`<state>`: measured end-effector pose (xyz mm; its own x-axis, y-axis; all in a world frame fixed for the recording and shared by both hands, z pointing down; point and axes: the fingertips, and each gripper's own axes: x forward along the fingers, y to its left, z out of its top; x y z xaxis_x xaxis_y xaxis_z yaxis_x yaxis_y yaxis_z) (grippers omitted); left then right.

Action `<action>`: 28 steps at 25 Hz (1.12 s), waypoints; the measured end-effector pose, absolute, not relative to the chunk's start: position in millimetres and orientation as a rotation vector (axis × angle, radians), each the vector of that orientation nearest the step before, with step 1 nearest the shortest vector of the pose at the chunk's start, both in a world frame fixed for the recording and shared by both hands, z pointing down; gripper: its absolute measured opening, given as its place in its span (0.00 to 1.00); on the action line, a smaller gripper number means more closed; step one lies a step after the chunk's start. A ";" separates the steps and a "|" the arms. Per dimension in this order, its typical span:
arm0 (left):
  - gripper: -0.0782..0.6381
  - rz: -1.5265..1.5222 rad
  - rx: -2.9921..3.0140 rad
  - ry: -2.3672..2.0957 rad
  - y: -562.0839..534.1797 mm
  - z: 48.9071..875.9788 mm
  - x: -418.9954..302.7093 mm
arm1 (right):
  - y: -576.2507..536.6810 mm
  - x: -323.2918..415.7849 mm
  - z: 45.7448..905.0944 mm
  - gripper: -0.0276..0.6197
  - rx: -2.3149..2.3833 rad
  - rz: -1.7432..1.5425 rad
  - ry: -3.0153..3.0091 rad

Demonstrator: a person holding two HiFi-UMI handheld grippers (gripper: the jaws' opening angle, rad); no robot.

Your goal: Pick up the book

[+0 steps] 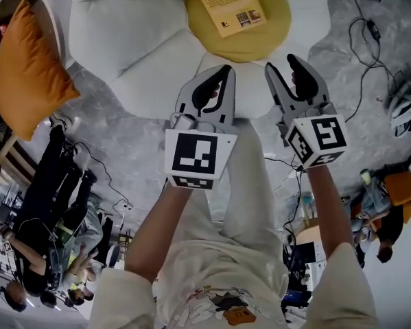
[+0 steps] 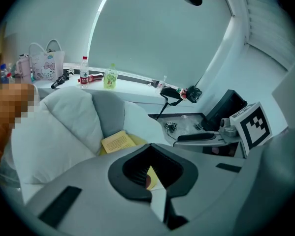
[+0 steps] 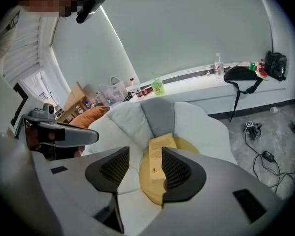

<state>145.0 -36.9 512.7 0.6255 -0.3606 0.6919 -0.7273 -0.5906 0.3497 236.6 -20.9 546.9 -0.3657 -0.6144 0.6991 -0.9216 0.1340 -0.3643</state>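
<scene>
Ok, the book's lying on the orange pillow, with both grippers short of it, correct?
No. The head view shows the book lying on the yellow cushion in the white seat, not the orange pillow. The left gripper and right gripper are both short of it.

Holding left tool (image 1: 224,69) out front, jaws pressed together, empty. Holding right tool (image 1: 282,63) just beside, jaws apart, gripping nothing. Forearms (image 1: 154,228) bare, stretched forward, tools angled downward.

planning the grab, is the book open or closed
Closed. The book lies flat on the yellow cushion, with one whole cover facing up and no pages spread.
</scene>
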 end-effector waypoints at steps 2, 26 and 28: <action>0.12 0.774 2.222 -0.845 -35.7 524.6 151.4 | -18.4 239.3 559.9 0.37 1.460 1.108 -2.037; 0.12 0.890 2.200 -0.862 -34.5 670.9 174.4 | -27.4 256.6 704.9 0.39 1.362 1.130 -2.026; 0.12 0.894 2.199 -0.864 -36.3 681.1 175.2 | -32.1 258.3 715.9 0.40 1.366 1.136 -2.026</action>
<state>175.2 -36.3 681.1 0.5599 -0.3369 0.7570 -0.7454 -0.6038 0.2826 258.3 -32.1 715.9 -0.4130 -0.5426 0.7315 -0.9071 0.1735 -0.3834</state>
